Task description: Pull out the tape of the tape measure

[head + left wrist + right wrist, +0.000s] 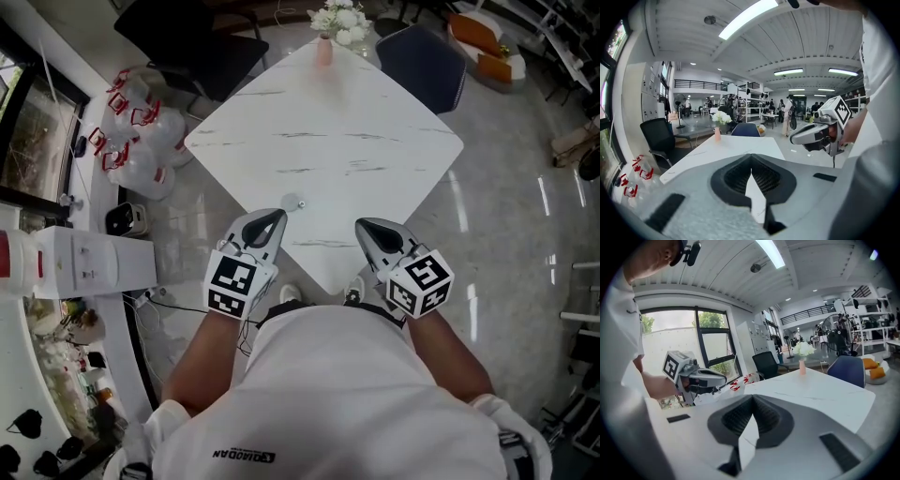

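Both left tool (278, 216) and right tool (365, 226) are hovering pressed together, empty; the tape measure (300, 202) is looking light, skid-prone: pin case, pinch tab.

We have open worktop (328, 141) ahead; only the tape measure (300, 202) near us and a vase (324, 49) at the far corner stand in our way.

— How are the grippers held?
— The left gripper (277, 216) and right gripper (362, 225) are held side by side, well apart, pointed forward and slightly down.
— And the jaws?
— Both pairs are pressed together at the tips.
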